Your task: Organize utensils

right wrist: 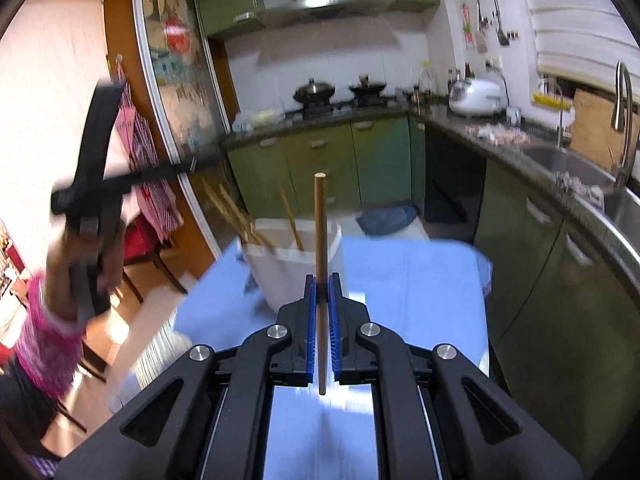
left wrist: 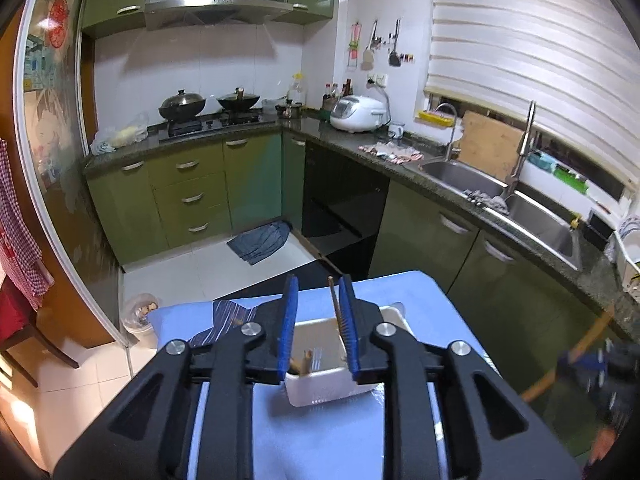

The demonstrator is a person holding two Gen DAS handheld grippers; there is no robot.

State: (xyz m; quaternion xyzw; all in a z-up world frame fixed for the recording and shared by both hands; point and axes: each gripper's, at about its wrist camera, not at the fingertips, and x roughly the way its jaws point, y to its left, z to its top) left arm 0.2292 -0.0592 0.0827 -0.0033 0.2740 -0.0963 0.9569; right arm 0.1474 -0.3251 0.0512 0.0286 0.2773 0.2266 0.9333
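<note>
A: Right claw (right wrist: 323, 280) first?
B: Clenched on one wooden chopstick (right wrist: 320, 232), stick upright, tip poking up at 12 o'clock, tail hanging below the pads.
A: Left claw (left wrist: 318, 312)?
B: Released, jaws parted. A second chopstick (left wrist: 335, 304) leans along its right pad; I can't tell if it's touching, but it isn't pinched. It drops down into the white bin (left wrist: 320, 384) right under the claw.
A: Bin location?
B: On the blue-covered worktop (right wrist: 400, 280). From the right wrist view it sits at about 11 o'clock of the claw, with more chopsticks (right wrist: 236, 216) fanned out of it, leaning toward 10 o'clock.
A: Risks?
B: My guess is the leaning stick snags on the left pad as that claw pulls away and gets flicked out or tips the bin. Also, the right stick is held low on its length, so it could pivot in the pads and miss the opening. The person's hand (right wrist: 86, 236) with the left tool is blurred at 9 o'clock; the tools could knock together over the bin.
</note>
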